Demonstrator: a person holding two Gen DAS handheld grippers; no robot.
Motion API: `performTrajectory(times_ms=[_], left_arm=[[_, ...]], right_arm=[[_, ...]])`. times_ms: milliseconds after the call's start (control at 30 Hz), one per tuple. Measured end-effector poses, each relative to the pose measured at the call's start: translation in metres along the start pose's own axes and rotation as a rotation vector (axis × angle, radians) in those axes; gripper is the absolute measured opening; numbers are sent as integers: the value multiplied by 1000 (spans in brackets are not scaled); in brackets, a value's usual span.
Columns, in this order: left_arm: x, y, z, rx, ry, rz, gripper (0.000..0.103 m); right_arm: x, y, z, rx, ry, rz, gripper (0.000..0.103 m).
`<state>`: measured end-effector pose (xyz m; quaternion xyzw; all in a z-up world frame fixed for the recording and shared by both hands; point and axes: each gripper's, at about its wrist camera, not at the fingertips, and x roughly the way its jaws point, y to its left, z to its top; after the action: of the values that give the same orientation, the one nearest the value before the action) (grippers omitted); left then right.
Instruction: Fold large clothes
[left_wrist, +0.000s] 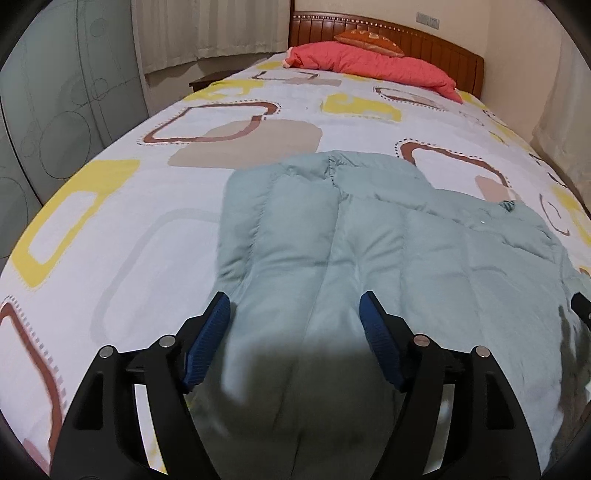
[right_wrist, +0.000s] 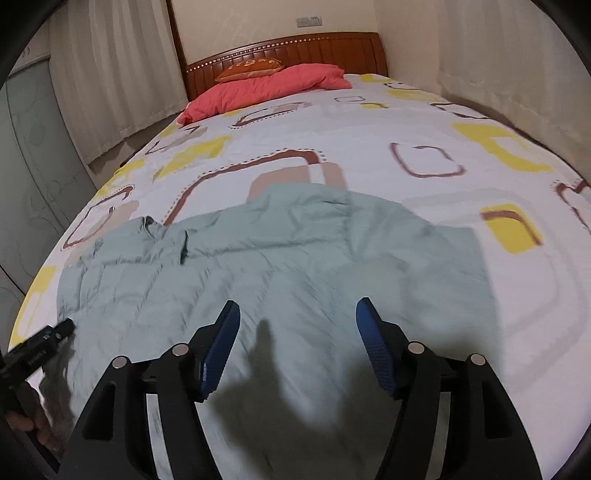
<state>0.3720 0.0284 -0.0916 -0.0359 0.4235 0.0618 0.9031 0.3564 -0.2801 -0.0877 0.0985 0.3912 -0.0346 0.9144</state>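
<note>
Blue-padded left tongs (left_wrist: 295, 334) stand wide apart astride a folded ridge of the pale green puffer jacket (left_wrist: 369, 251), pads clear of it; the right tongs (right_wrist: 297, 343) gape likewise over its blurred middle, gripping nothing. That jacket lies spread on the patterned bed (left_wrist: 110, 221). It looks light, soft, springy and slick, so pinching a stitched hem or sleeve edge should hold better than the puffy panels.

Orange cushion (left_wrist: 367, 40): pale lettering across its face, at about twelve o'clock by the headboard; too small to read.
Left gripper (right_wrist: 38, 356): small white print on its black body, at about eight o'clock in the right wrist view; blurred, unreadable.
Legible text: none anywhere.
</note>
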Motion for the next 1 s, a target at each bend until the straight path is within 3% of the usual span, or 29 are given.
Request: performTrajectory(times_ms=[200,533,800,1000], left_arm=[[-37,20,-29,-28,-8,-2,76],[-75,58,-92,-67,47,32,76],[-109,92,-144,-151,76,-5,76],[-131,113,-183,-241,109,-74,76]], right_arm=[[-39,-39,-32,52,19,-32,65],[-83,-89,-92,122,68,-81,65],[-121,-107,-147,172,100,-35,65],[-147,-116,-183,228,116,31,65]])
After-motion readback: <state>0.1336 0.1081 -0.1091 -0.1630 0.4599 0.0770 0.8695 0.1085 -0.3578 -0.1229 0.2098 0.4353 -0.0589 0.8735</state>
